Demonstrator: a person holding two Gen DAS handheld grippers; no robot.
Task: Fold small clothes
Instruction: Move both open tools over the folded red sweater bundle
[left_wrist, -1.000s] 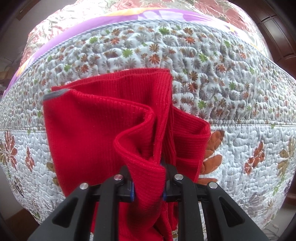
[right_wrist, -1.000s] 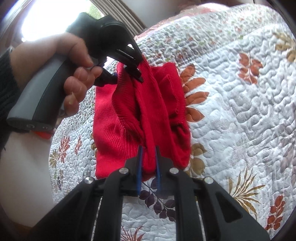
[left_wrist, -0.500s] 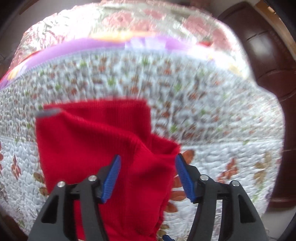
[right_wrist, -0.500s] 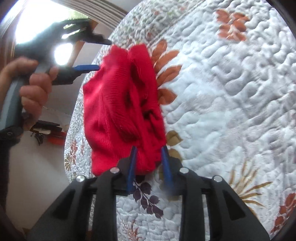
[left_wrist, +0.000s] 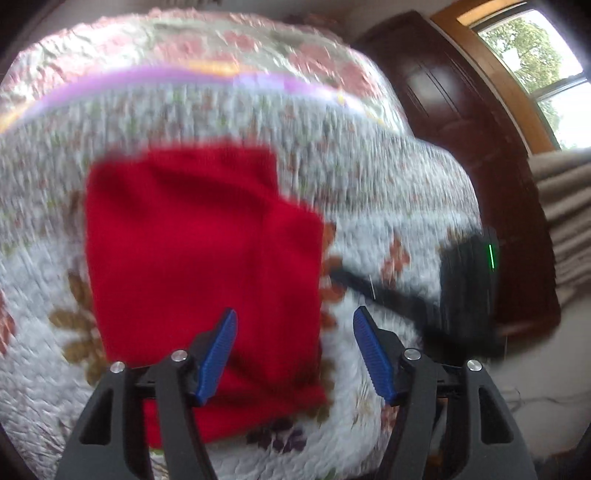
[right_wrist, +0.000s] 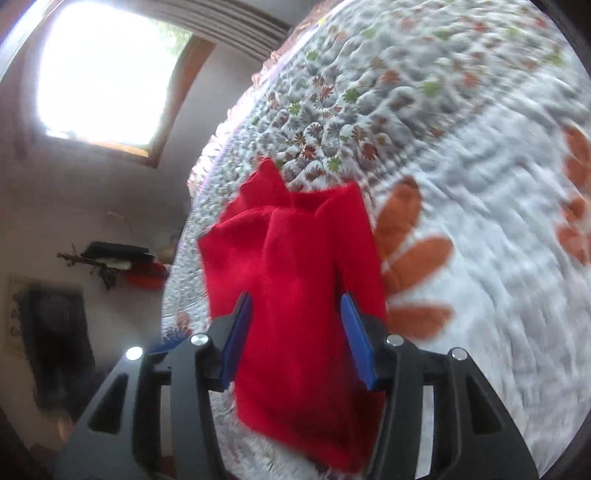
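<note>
Garment: a red knit garment (left_wrist: 199, 266) lay folded on the floral quilt (left_wrist: 388, 192).
Left gripper (left_wrist: 293, 354): spread wide, empty.
Right gripper (right_wrist: 297, 341): spread, jaws either side of the cloth, not pinching.
Change: a second earlier both clamped bunched fabric; both had let go.
Meaning: this fold looked finished.
Clarity: both views blurred.

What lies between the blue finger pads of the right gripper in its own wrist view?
In the right wrist view, the red knit garment fills the gap of the right gripper. Its jaws stand apart, so the cloth lies loose on the floral quilt.
</note>
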